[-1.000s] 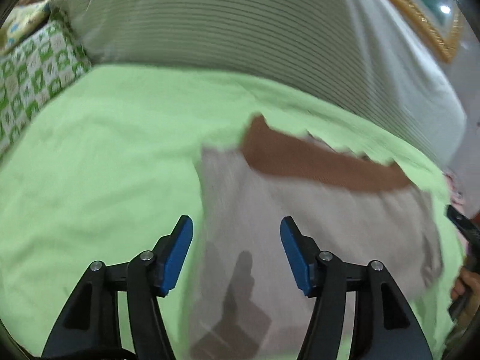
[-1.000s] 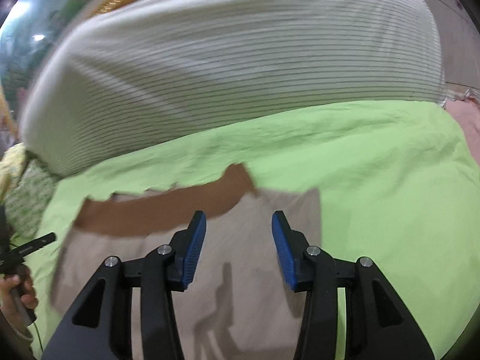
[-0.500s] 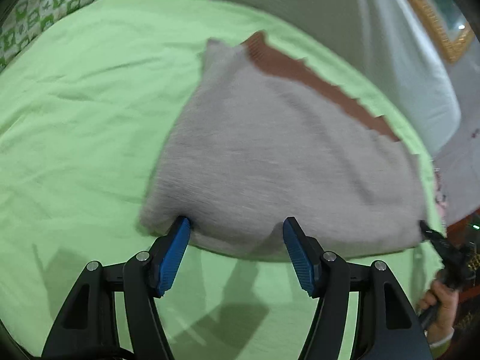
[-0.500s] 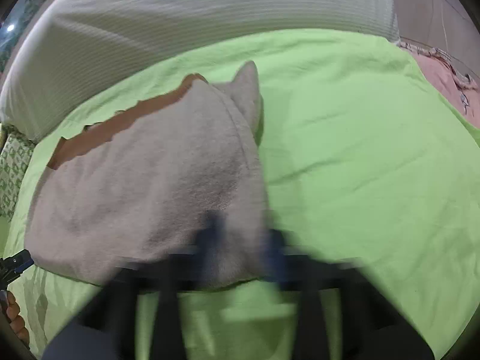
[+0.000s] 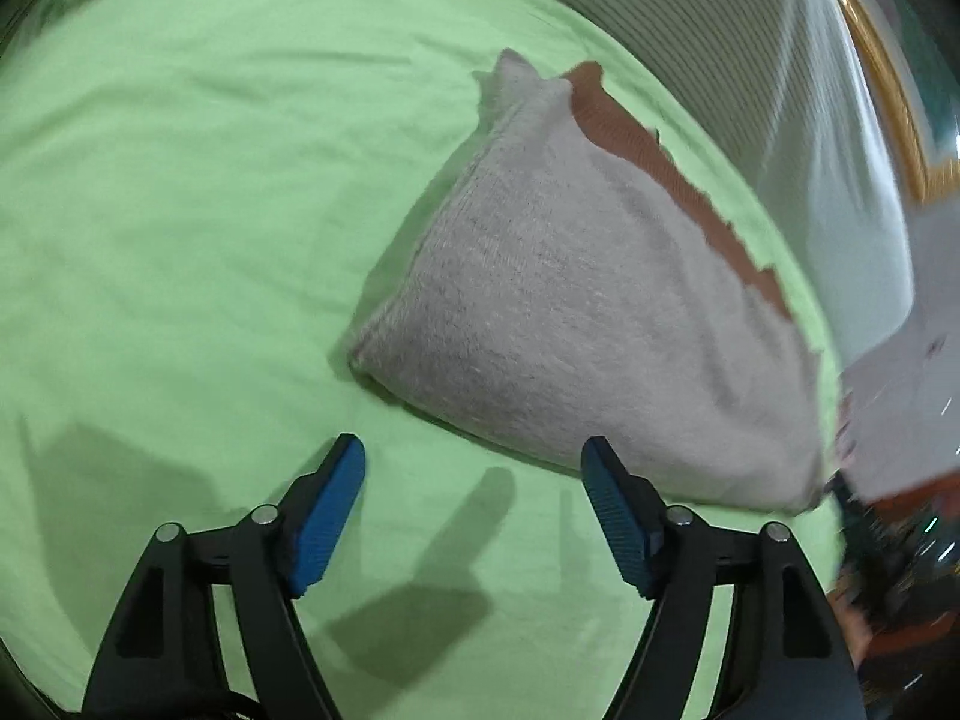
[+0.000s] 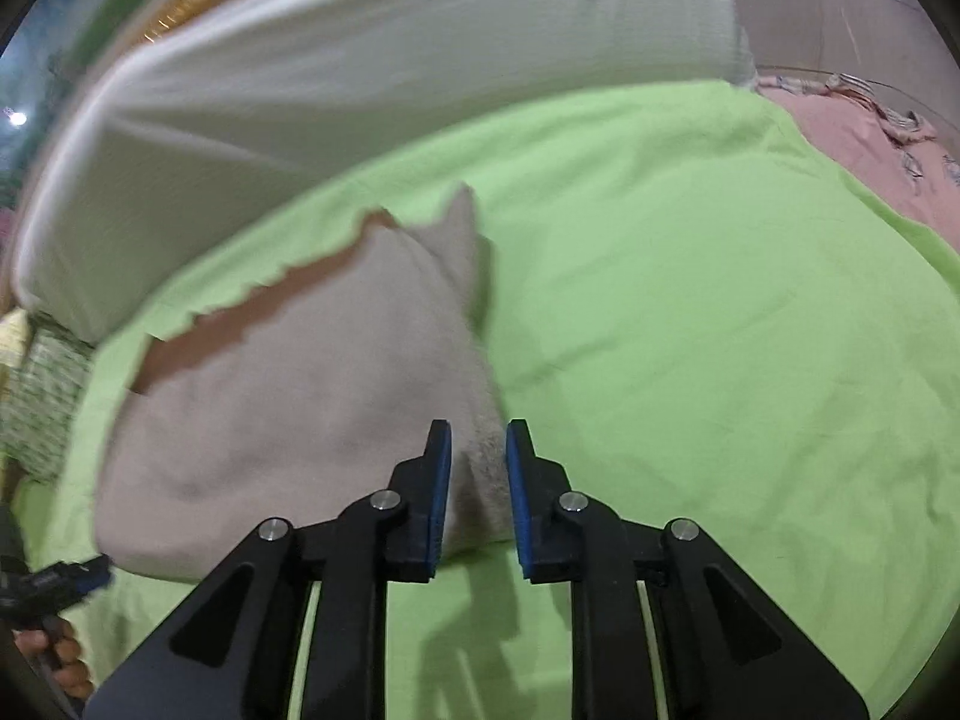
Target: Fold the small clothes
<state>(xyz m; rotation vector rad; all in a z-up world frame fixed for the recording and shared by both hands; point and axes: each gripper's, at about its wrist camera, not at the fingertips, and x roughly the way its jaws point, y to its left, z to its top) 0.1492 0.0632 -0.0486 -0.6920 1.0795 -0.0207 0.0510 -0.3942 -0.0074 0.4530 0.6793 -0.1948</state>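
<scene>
Grey fleece garment [image 5: 576, 324] with a brown band [image 5: 672, 174] along its far edge, folded over and lying on the green sheet [image 5: 180, 210], toward one o'clock from the left gripper [image 5: 474, 468]. Left gripper's jaws spread wide, just been opening further, nothing between them, blue pads [image 5: 327, 516] clear of the near fold and above bare sheet. Right gripper [image 6: 478, 468] at six o'clock in the right wrist view, jaws narrow with a small gap, just been opening slightly, near right corner of the garment [image 6: 312, 420] between the pads; contact of pads with cloth hard to judge. Striped white bedding [image 6: 390, 60] beyond the garment at twelve o'clock. Pink cloth [image 6: 858, 144] at two o'clock, past the sheet's edge. Person's hand [image 6: 57, 657] at eight o'clock, gripping the left gripper's handle.
</scene>
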